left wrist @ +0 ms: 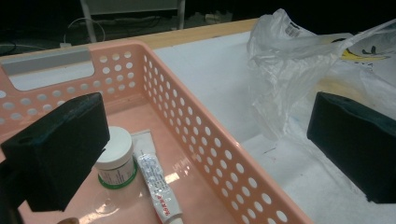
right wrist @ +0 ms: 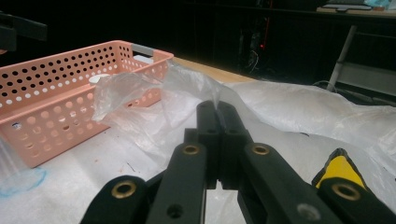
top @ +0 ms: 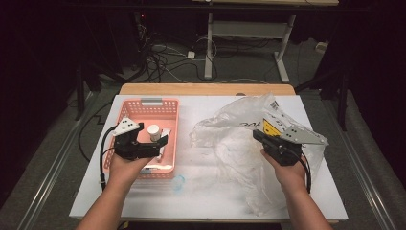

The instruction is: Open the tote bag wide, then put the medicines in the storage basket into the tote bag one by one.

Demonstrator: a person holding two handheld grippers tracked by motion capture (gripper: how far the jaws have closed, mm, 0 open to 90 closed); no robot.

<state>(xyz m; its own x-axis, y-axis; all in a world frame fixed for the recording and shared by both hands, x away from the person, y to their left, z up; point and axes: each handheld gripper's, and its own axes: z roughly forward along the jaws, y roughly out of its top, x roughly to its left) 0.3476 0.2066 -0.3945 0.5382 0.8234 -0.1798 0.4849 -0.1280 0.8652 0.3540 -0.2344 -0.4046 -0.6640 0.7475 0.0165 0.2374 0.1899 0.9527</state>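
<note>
While my right tongs [right wrist: 218, 108] pinch the clear plastic bag [top: 239, 139] at right of the bench, film may tear; left tongs [left wrist: 201, 154], released, straddle the pink basket's [left wrist: 196, 126] wall, risking a snag.

table [top: 206, 201] bears basket [top: 143, 108], plastic bag [top: 230, 143].

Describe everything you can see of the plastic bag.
The bag is thin, clear, crinkled plastic with black lettering and a yellow patch near its top. It lies loosely spread and rumpled on the right half of the white table, its left edge close to the pink basket. The right gripper is shut on a fold of it, lifting that film into a peak. Nothing can be made out inside it.
</note>
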